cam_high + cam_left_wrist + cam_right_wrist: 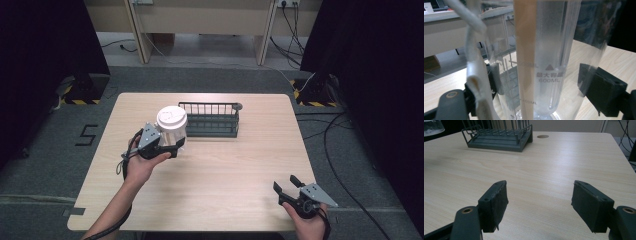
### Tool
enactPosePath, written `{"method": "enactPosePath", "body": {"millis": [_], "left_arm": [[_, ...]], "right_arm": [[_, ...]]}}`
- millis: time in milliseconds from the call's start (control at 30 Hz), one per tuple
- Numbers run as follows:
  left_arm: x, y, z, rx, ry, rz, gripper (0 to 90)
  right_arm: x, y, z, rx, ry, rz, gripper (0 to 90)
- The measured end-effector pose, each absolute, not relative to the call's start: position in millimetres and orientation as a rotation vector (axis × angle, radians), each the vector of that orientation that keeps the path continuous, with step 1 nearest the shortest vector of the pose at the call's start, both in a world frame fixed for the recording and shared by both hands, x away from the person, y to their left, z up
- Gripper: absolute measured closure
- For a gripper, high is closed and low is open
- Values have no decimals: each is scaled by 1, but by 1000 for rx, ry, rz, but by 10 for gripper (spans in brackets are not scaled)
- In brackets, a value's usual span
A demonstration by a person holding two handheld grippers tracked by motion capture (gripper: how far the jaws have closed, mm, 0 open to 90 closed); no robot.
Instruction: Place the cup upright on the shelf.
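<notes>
A clear plastic bottle [171, 127] with a white lid is held above the table's left half, just left of the dark wire rack [210, 120]. My left gripper [176, 145] is shut on the bottle's body. In the left gripper view the bottle [549, 50] sits between the two pads [601, 92], and its wall carries volume marks up to 600ML. My right gripper [286, 184] hovers open near the table's front right edge with nothing between its pads [495, 202]. From there the rack [499, 135] lies far ahead and a part of the bottle [431, 126] shows at the top left.
The light wooden table [230, 165] has a small round hole [542, 136] beside the rack's right end. Cables and black stand bases lie on the floor around the table. A white cord [474, 50] hangs close in front of the left gripper's camera.
</notes>
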State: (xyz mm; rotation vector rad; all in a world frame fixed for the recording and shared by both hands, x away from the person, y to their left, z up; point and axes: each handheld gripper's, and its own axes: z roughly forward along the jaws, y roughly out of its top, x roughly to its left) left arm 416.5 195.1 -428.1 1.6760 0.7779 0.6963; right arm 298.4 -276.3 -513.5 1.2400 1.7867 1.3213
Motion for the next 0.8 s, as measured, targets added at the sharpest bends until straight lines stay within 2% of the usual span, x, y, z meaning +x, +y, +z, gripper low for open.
{"method": "enactPosePath", "body": {"millis": [800], "left_arm": [[434,176,-412,1665,750,690,173]], "right_arm": [[299,-276,-514,1236,1791,1323,296]]}}
